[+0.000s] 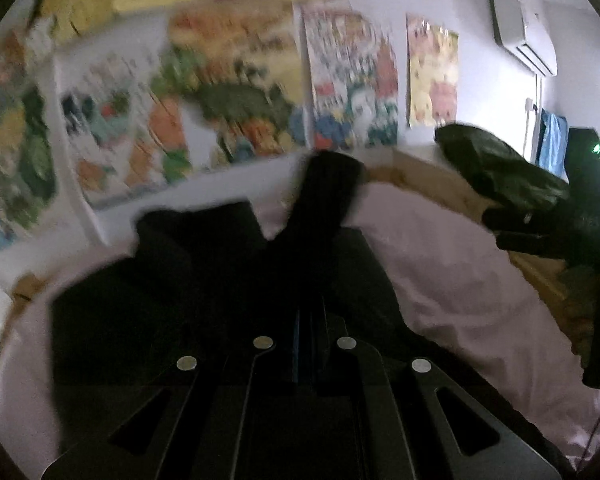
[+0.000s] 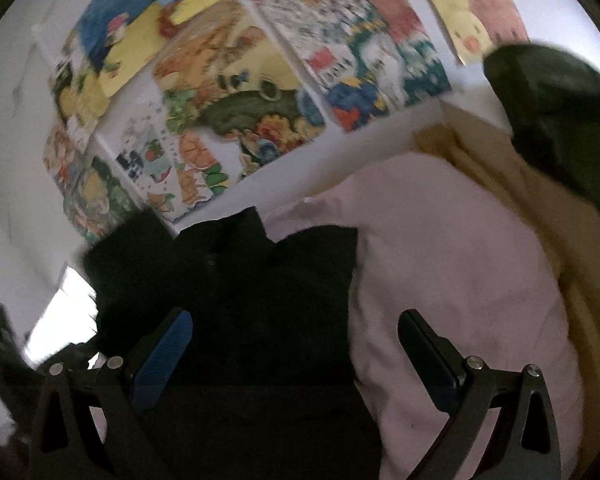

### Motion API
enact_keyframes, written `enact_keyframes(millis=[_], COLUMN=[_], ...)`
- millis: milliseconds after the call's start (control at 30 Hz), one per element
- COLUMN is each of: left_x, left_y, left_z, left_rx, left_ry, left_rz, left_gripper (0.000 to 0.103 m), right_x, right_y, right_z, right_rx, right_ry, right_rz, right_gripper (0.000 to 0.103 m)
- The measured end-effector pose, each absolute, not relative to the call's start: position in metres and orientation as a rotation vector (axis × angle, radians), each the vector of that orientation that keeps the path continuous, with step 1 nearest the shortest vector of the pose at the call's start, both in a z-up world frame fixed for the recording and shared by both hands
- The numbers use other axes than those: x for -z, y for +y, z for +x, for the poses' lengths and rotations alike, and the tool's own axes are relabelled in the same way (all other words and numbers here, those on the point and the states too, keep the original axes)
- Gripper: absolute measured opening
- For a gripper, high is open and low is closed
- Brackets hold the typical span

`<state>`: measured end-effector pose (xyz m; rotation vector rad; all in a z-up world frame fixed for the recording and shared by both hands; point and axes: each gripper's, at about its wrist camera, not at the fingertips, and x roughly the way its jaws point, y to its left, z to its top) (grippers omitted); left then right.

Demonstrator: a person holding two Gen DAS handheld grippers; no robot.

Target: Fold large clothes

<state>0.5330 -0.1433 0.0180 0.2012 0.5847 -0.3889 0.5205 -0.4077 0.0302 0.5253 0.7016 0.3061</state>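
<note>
Evidently partway: black garment [image 2: 260, 280] lies bunched on pink bedding [image 2: 460, 280]; left tongs [image 1: 306, 320] clamped shut, apparently on it; right tongs [image 2: 296, 344] gape empty; folding remains.

Both views are looking dim and soft; motion blur is smearing the wall posters [image 1: 236, 80], worst leftward. Fisheye bending is darkening every edge; the black garment [image 2: 260, 280] is losing all detail.

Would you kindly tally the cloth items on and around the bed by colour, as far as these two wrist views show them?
Black: 1, the black garment lying on the bed.
Dark green: 1, the dark green garment at the right.
Pale pink: 1, the pink duvet.
Yellow: 1, the yellow sheet beneath it.
Blue: 1, the blue cloth hanging by the wall.
Total: 5
</note>
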Motion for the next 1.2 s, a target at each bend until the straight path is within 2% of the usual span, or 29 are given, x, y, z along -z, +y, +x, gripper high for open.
enact_keyframes(millis=[267, 367, 467, 500, 600, 633, 667, 700, 833, 900, 933, 1000, 1200], left_x=[0.047, 0.057, 0.064, 0.064, 0.058, 0.055, 0.051, 0.047, 0.028, 0.017, 0.012, 0.003, 0.013], left_y=[-0.146, -0.139, -0.133, -0.128, -0.109, -0.104, -0.095, -0.088, -0.054, -0.03, -0.016, 0.015, 0.105], left_z=[0.552, 0.552, 0.552, 0.55, 0.541, 0.537, 0.533, 0.53, 0.525, 0.525, 0.527, 0.53, 0.543], left_rx=[0.493, 0.547, 0.601, 0.623, 0.665, 0.667, 0.674, 0.678, 0.6, 0.467, 0.381, 0.214, -0.043], left_ry=[0.718, 0.77, 0.84, 0.85, 0.833, 0.817, 0.795, 0.788, 0.747, 0.701, 0.682, 0.632, 0.622], left_rz=[0.167, 0.137, 0.1, 0.075, 0.006, -0.009, -0.03, -0.042, -0.075, -0.07, -0.07, -0.057, -0.137], left_gripper=[0.002, 0.005, 0.014, 0.022, 0.058, 0.063, 0.064, 0.064, 0.064, 0.064, 0.064, 0.064, 0.068], right_x=[0.023, 0.039, 0.052, 0.056, 0.067, 0.072, 0.076, 0.08, 0.089, 0.092, 0.091, 0.084, 0.059], right_y=[-0.42, -0.414, -0.402, -0.396, -0.386, -0.383, -0.382, -0.381, -0.365, -0.357, -0.352, -0.346, -0.349], right_z=[0.54, 0.549, 0.558, 0.56, 0.562, 0.562, 0.563, 0.563, 0.569, 0.571, 0.571, 0.569, 0.552], right_rx=[-0.375, -0.477, -0.53, -0.536, -0.548, -0.543, -0.543, -0.548, -0.538, -0.529, -0.51, -0.47, -0.419], right_ry=[0.782, 0.815, 0.861, 0.878, 0.922, 0.938, 0.946, 0.956, 1.0, 1.008, 1.011, 1.01, 0.935], right_rz=[0.702, 0.781, 0.812, 0.805, 0.797, 0.796, 0.798, 0.804, 0.744, 0.714, 0.683, 0.569, 0.341], right_gripper=[0.103, 0.103, 0.103, 0.103, 0.103, 0.103, 0.097, 0.088, 0.065, 0.042, 0.036, 0.014, 0.011])
